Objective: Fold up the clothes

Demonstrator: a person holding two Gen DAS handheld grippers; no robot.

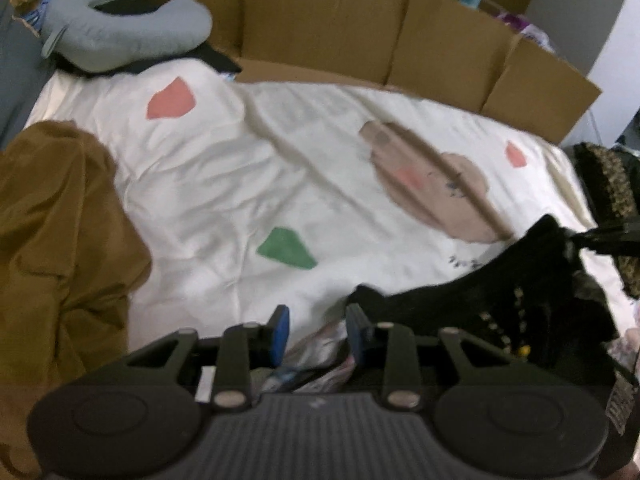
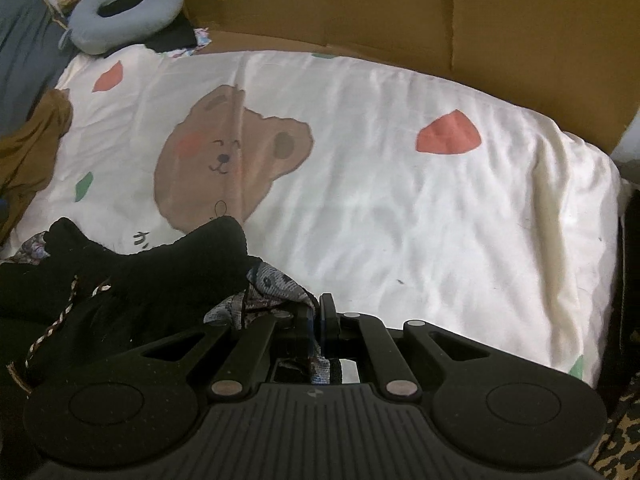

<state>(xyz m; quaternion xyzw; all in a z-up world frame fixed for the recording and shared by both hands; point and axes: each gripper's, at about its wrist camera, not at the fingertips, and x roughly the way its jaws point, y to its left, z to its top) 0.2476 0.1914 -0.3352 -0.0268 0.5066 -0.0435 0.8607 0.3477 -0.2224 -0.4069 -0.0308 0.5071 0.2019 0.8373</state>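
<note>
On the bed's wrinkled cream bear-print sheet [image 2: 400, 208], a knitted black garment [image 2: 168, 268] with braided trim lies bunched at the near edge. Clamped shut, the right tool [image 2: 318, 316] pinches its grey patterned lining. Beside it, the left tool [image 1: 318, 328] stands parted, holding nothing. A rumpled brown garment [image 1: 56, 216] lies left; cardboard [image 1: 360, 32] walls the far side, near a grey neck pillow [image 1: 120, 36].

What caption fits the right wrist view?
Right tongs shut on patterned cloth beside black garment on bear-print bedsheet.
</note>
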